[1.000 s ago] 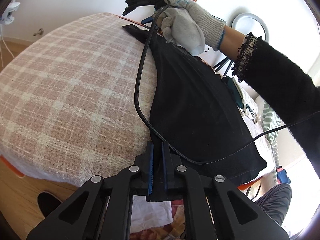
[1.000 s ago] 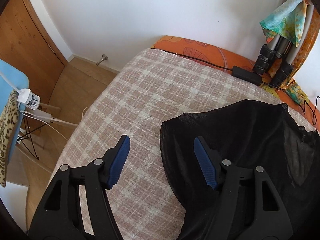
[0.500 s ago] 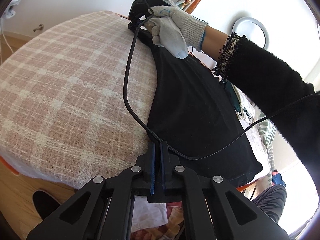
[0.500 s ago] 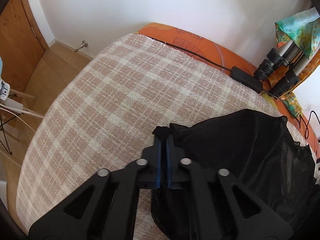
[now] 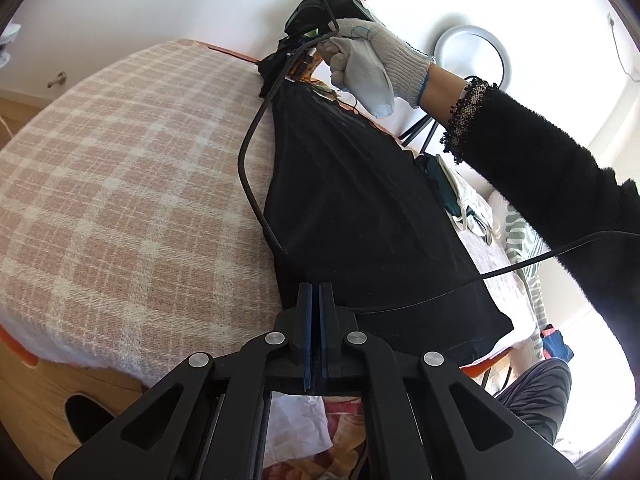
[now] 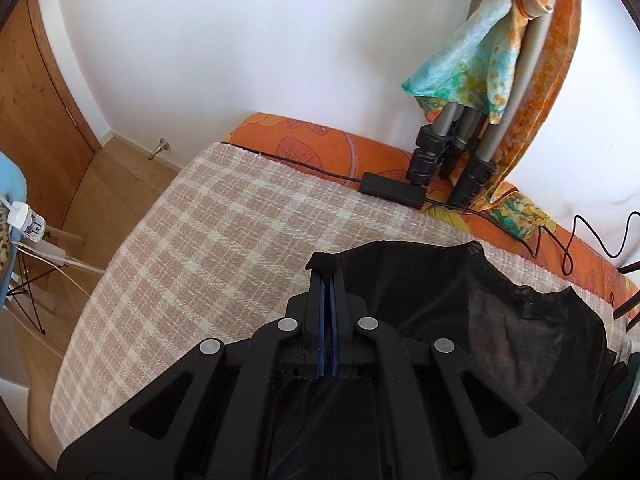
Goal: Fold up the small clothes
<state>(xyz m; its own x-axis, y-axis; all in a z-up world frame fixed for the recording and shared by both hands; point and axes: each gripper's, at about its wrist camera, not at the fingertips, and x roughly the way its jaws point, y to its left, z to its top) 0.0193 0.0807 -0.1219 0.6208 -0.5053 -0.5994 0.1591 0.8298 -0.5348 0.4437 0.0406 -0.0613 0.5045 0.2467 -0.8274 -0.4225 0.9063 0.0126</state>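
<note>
Both grippers, left (image 5: 315,300) and right (image 6: 329,280), pinch opposite corners of the black garment (image 5: 360,208), stretched lengthwise between them; the right's jaws were open a second ago.

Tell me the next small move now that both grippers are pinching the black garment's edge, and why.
Probably lift both corners together and carry them across to start the fold. The left gripper and right gripper are each shut on the black garment, stretched along the checked blanket.

Bright daylight, right edge glaring white, sharp focus, fisheye-bent edges.
</note>
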